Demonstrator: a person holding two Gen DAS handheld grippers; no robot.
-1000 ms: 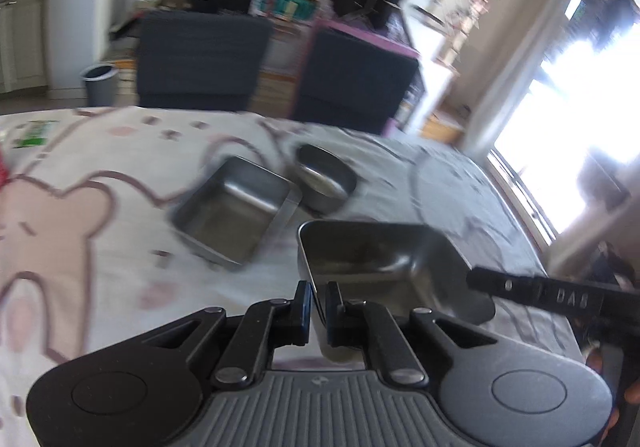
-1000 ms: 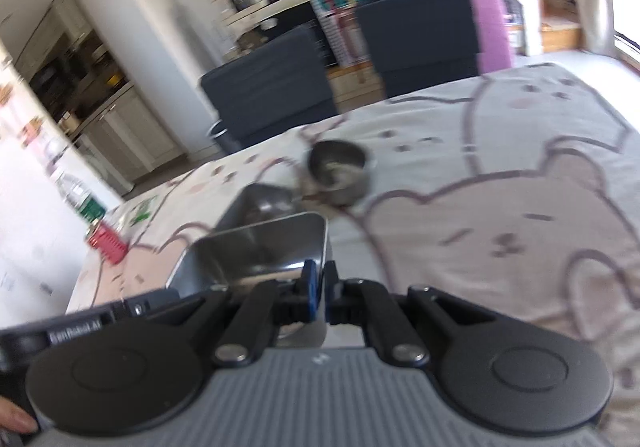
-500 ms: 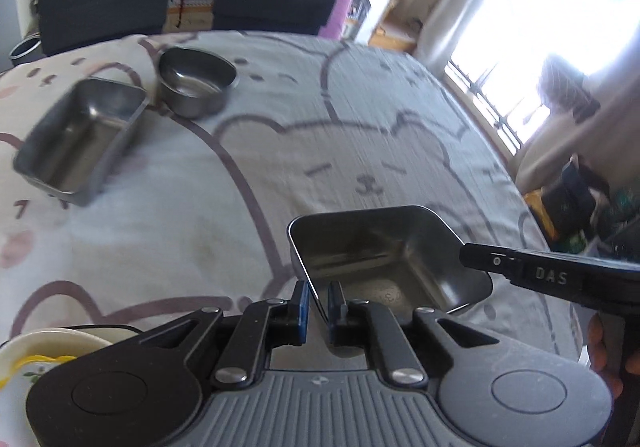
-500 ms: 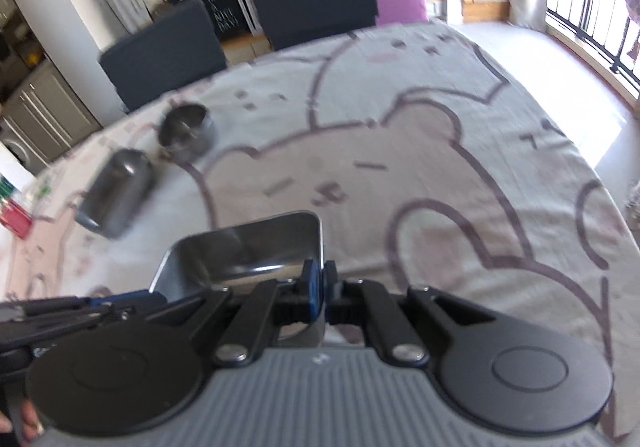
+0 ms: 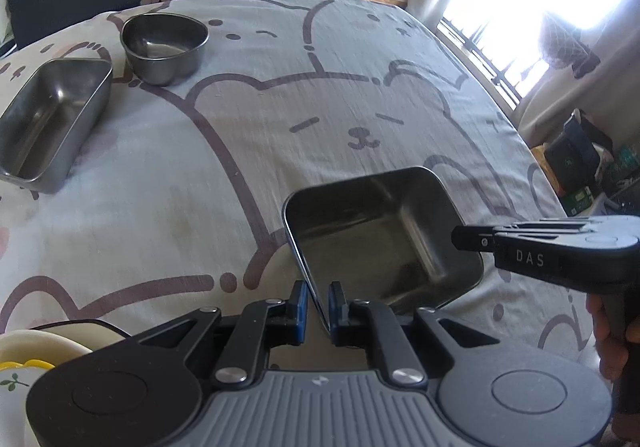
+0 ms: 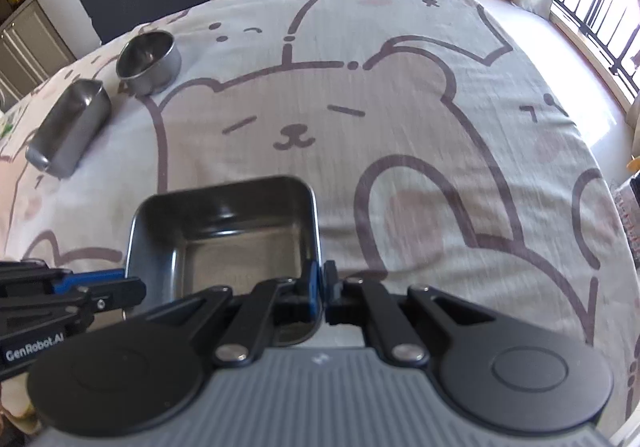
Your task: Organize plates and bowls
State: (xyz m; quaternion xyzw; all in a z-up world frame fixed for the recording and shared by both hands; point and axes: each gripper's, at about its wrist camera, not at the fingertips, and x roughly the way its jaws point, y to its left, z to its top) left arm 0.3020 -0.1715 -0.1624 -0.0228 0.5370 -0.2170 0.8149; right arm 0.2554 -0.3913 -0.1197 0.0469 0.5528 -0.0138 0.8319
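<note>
Pinching opposite rims — left fingers (image 5: pixel 297 307), right fingers (image 6: pixel 311 291) — square steel tray (image 6: pixel 224 243).

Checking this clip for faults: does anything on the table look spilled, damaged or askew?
Nothing stands out. Both hand-held grippers, left and right, pinch opposite walls of the square metal tray; the oblong tin and round bowl sit upright.

Bare tablecloth (image 5: pixel 360 95) beyond held tray (image 5: pixel 380 235)
</note>
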